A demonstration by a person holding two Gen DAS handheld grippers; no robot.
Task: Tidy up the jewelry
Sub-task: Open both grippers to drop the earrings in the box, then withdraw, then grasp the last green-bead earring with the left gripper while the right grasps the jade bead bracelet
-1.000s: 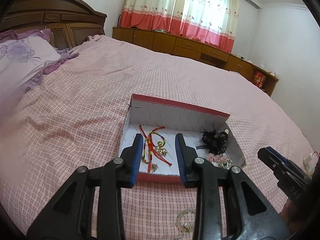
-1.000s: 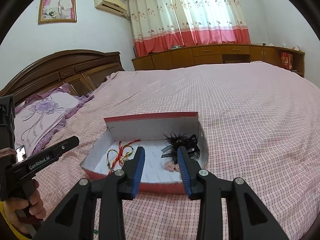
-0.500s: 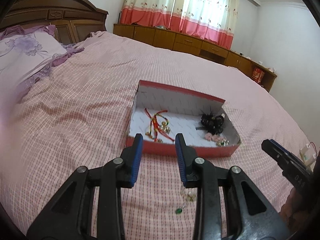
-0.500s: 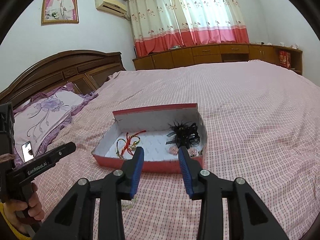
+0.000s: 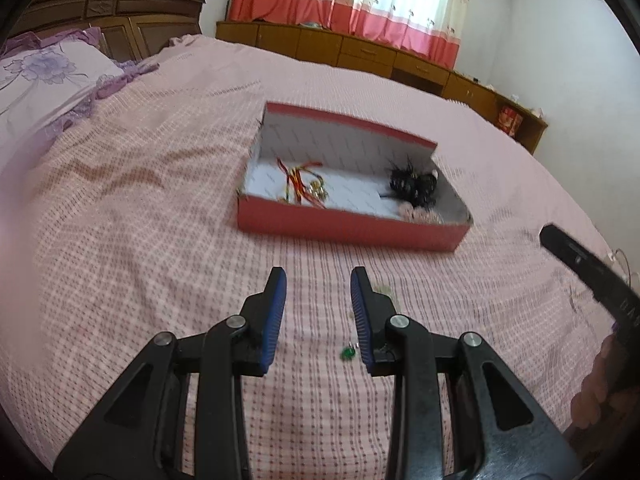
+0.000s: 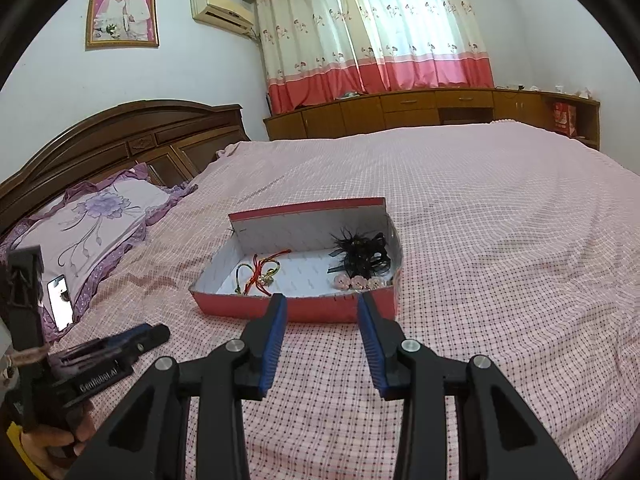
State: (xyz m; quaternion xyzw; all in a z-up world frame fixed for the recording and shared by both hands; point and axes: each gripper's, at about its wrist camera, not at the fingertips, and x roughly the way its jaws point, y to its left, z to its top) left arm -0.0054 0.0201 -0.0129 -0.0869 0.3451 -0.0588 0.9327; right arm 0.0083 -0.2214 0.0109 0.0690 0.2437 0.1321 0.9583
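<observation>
A red cardboard box (image 5: pixel 352 226) (image 6: pixel 296 310) with a white inside lies on the pink checked bed. In it are red and gold string bracelets (image 5: pixel 302 188) (image 6: pixel 260 272), a black feathered hair piece (image 5: pixel 412 186) (image 6: pixel 362 254) and pink bead pieces (image 6: pixel 358 282). A small piece of jewelry with a green stone (image 5: pixel 348 354) lies on the bedspread between the tips of my left gripper (image 5: pixel 318 280), partly hidden by the right finger. My left gripper is open and empty, short of the box. My right gripper (image 6: pixel 322 304) is open and empty at the box's near wall.
A purple flowered pillow (image 6: pixel 92 224) and a dark wooden headboard (image 6: pixel 120 136) lie to the left. Wooden cabinets (image 6: pixel 420 112) run under the curtained window. The other gripper shows at the edge of each view (image 5: pixel 588 268) (image 6: pixel 100 360).
Both grippers have drawn back from the box toward the near side of the bed. The jewelry with the green stone now shows more fully between the left fingers.
</observation>
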